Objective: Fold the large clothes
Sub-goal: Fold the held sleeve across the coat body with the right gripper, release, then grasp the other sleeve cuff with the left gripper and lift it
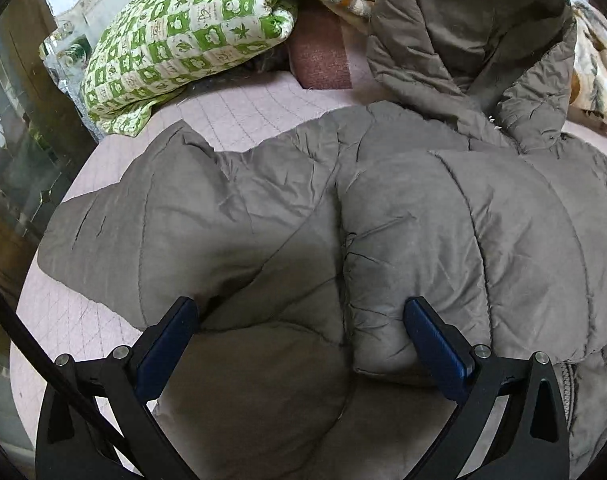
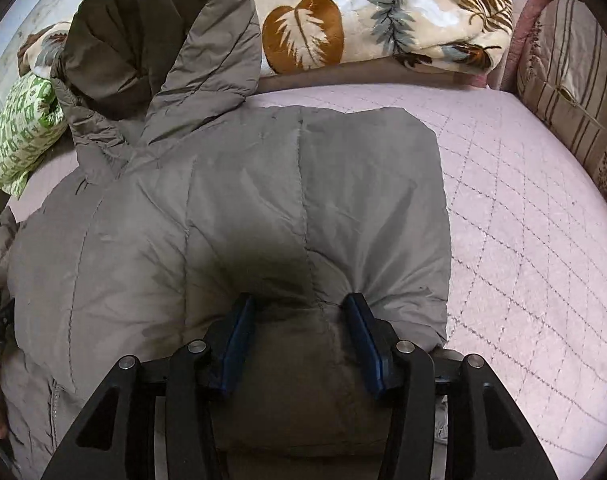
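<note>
A large grey-brown padded hooded coat (image 1: 443, 208) lies spread on a pink quilted bed (image 1: 243, 116); it also shows in the right wrist view (image 2: 243, 200). Its hood (image 2: 159, 36) rests toward the bedding at the back. My left gripper (image 1: 301, 308) is open wide, fingers pressed down on the coat around a puffy folded sleeve part. My right gripper (image 2: 299, 300) has its jaws partly closed, with a bunched ridge of the coat's right edge between the blue pads (image 2: 359, 332).
A green-and-white checked quilt (image 1: 183, 40) lies at the back left. A leaf-patterned blanket (image 2: 383, 12) lies along the back. A striped cushion (image 2: 571, 92) stands at the right edge. Bare pink bed (image 2: 523, 220) lies right of the coat. Glass-fronted furniture (image 1: 11, 152) stands left.
</note>
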`<state>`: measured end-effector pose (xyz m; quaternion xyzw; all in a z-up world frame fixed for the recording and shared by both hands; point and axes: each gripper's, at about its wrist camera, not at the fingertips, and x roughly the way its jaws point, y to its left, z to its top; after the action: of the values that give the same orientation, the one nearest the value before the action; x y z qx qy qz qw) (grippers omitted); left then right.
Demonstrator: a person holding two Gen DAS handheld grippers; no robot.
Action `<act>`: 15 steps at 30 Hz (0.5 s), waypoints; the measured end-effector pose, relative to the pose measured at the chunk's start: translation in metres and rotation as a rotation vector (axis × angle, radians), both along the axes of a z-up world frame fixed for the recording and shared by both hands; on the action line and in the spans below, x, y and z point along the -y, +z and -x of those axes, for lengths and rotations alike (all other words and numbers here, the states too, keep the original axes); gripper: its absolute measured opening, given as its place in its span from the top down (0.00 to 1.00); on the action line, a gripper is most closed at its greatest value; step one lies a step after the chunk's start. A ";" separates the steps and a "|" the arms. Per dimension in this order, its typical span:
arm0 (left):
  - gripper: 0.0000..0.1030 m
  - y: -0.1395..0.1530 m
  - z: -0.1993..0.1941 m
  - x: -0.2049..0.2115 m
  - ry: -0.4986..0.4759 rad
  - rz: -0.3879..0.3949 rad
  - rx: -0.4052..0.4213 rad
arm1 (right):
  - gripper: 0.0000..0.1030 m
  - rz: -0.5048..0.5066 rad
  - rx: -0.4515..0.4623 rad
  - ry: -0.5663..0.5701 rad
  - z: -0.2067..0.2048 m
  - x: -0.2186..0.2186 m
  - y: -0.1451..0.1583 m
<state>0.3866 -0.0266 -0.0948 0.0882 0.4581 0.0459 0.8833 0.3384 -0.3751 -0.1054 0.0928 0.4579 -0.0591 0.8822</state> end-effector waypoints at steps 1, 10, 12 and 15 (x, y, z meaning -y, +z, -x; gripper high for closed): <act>0.00 0.007 0.003 -0.003 0.002 0.023 0.023 | 0.49 0.004 -0.002 -0.005 0.002 0.000 0.006; 0.00 0.079 0.023 -0.072 0.062 0.242 0.192 | 0.45 -0.101 0.235 0.105 0.107 -0.057 0.075; 0.00 0.081 0.022 -0.105 0.114 0.272 0.187 | 0.44 -0.144 0.240 0.136 0.119 -0.069 0.072; 0.00 0.076 0.021 -0.158 0.209 0.269 0.179 | 0.44 -0.155 0.232 0.185 0.121 -0.084 0.066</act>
<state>0.3651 0.1316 -0.0190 -0.0831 0.3864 0.0837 0.9147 0.2171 -0.2909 -0.0399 0.1243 0.3627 0.0691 0.9210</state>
